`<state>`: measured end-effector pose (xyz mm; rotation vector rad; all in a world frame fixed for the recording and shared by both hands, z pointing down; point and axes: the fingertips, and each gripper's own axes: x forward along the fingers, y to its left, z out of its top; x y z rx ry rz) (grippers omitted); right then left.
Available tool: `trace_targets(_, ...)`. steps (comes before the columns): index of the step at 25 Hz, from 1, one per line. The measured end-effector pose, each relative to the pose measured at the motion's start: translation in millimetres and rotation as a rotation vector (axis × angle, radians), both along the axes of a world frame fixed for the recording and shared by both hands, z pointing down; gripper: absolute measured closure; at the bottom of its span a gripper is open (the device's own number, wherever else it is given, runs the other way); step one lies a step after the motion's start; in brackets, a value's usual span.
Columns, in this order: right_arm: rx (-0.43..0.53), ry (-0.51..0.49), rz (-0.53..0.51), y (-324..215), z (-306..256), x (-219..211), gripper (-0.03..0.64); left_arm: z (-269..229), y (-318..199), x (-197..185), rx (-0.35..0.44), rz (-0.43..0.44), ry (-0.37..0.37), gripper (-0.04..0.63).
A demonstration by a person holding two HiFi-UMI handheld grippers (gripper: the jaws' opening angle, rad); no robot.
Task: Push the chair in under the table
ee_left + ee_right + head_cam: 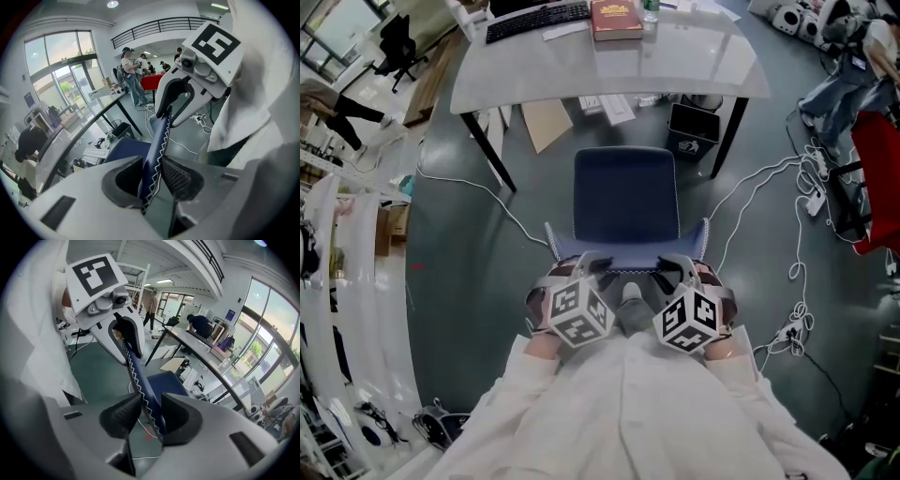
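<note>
Chair position: chair (pixel 625 192) stands on the floor just short of the bench (pixel 694 66), seat front near the bench edge.
Orientation: seat points at the bench; backrest (pixel 628 249) is toward the person, its long edge running left to right.
Left tongs (pixel 152 180): clamped on the backrest's top edge, left end.
Right tongs (pixel 149 416): clamped on the same edge, right end.
Under bench: black bin (pixel 694 131), cardboard sheet (pixel 546 122) and papers (pixel 614 106) lie ahead of the seat.
Floor: cables (pixel 750 183) trail on both sides of the chair.

Grey-green floor (pixel 469 234) fills the head view, white cables (pixel 797 272) trailing at right; tall windows (pixel 61 70) brighten the left gripper view's upper left.
</note>
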<state>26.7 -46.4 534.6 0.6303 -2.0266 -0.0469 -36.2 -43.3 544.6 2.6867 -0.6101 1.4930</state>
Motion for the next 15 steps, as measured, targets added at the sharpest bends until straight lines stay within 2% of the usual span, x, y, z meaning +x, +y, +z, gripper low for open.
trace_targets(8,0.028,-0.004,0.005,-15,-6,4,0.482,-6,-13,4,0.012,-0.003,0.004,0.469)
trace_targets(11,0.006,-0.005,-0.004,-16,-1,3,0.482,-1,-15,2,-0.009,-0.007,-0.004,0.469)
trace_targets(15,0.02,0.008,0.005,-32,3,3,0.482,2,-31,1,0.03,-0.036,-0.016,0.469)
